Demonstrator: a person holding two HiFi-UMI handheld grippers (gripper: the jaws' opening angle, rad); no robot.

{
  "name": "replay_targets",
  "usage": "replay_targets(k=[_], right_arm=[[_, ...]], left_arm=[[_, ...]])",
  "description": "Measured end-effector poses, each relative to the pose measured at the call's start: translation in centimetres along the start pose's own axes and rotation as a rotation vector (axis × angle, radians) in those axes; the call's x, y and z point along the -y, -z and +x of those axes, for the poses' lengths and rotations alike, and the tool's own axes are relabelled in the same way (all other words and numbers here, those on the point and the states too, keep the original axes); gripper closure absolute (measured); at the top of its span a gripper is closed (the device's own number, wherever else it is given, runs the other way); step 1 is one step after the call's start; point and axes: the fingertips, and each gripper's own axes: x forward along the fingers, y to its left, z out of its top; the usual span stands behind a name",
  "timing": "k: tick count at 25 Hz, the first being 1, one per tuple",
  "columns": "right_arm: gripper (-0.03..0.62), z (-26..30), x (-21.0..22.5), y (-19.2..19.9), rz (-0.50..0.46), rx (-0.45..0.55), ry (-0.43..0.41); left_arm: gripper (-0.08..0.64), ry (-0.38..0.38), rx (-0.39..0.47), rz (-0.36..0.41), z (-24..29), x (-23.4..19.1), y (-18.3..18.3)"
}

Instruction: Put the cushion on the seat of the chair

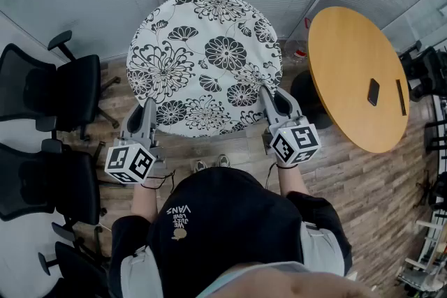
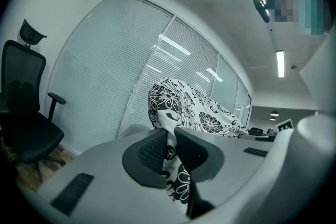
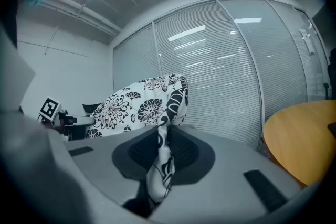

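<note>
Both arms reach forward side by side, with each claw tilted downward. The left claw [image 1: 148,112] is clamped on the near left edge of the round flowered cushion [image 1: 204,59], and the right claw [image 1: 269,100] pinches its near right edge. The cushion hangs above the wooden floor [image 1: 349,178], between the black chairs [image 1: 56,91] and the round table [image 1: 356,73].
</note>
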Motion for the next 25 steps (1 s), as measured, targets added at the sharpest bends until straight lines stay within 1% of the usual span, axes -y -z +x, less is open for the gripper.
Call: replay_targets(k=[11,16,25], right_arm=[[0.537,0.01,-0.05,-0.40,0.002,0.000,0.002],[0.537,-0.37,-0.21,-0.96,0.015,0.032,-0.004],[0.536,-0.20,-0.06,-0.75,0.007,0.020,-0.011]], left_arm=[[0.514,0.001,0.002,0.003,0.12,0.19,-0.43],[0.514,-0.001,0.005,-0.003,-0.04,0.18,-0.51],[0.514,-0.013,0.017,0.000,-0.30,0.29,-0.63]])
